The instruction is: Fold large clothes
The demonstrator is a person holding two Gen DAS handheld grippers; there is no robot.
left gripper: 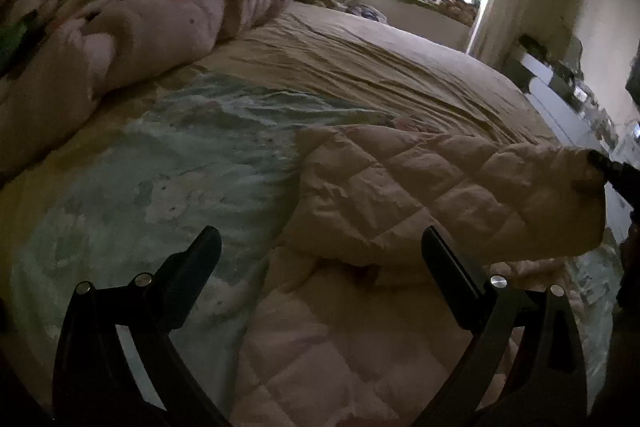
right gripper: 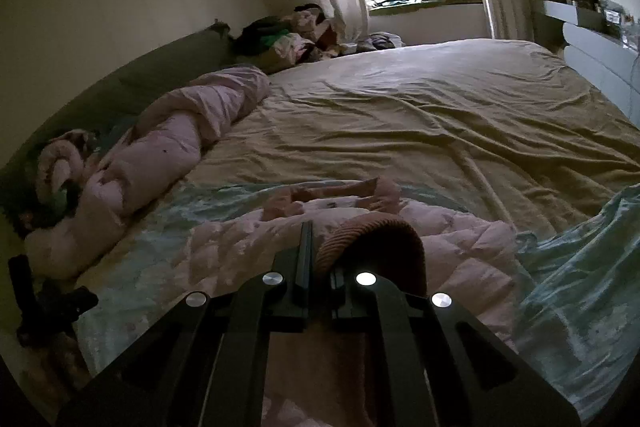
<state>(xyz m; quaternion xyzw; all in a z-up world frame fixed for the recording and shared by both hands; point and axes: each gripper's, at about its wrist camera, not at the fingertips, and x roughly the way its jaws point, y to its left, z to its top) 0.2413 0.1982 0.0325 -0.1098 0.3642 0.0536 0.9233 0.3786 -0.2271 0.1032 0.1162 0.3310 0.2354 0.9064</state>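
The task's thing is a pale pink quilted padded jacket (left gripper: 400, 195). It lies on the bed (left gripper: 400, 67), on the near part where a light blue printed sheet (left gripper: 180, 163) covers the mattress. In the left wrist view it fills the area from 6 o'clock to 3 o'clock.

The right gripper (right gripper: 318, 251) has its jaws pressed together on the ribbed pink cuff (right gripper: 372, 239) of one sleeve. In the left wrist view this sleeve hangs raised at 3 o'clock, pinched at its end by the dark tip of the gripper. The left gripper (left gripper: 320, 247) has its jaws wide apart, and only loose jacket fabric lies under the gap; it holds nothing.

I judge the jacket to be light and very soft. The padding is puffy and gives way under pressure, and the shell looks smooth, so it may slip from a thin pinch. It has no stiffness: any part not supported will sag and drag.

Good places to take hold seem to be the firmer edges: the knitted cuffs, the hem, the collar (right gripper: 340, 193) at 12 o'clock of the jacket, or a shoulder seam. For the left gripper, the other sleeve or the near hem looks suitable.
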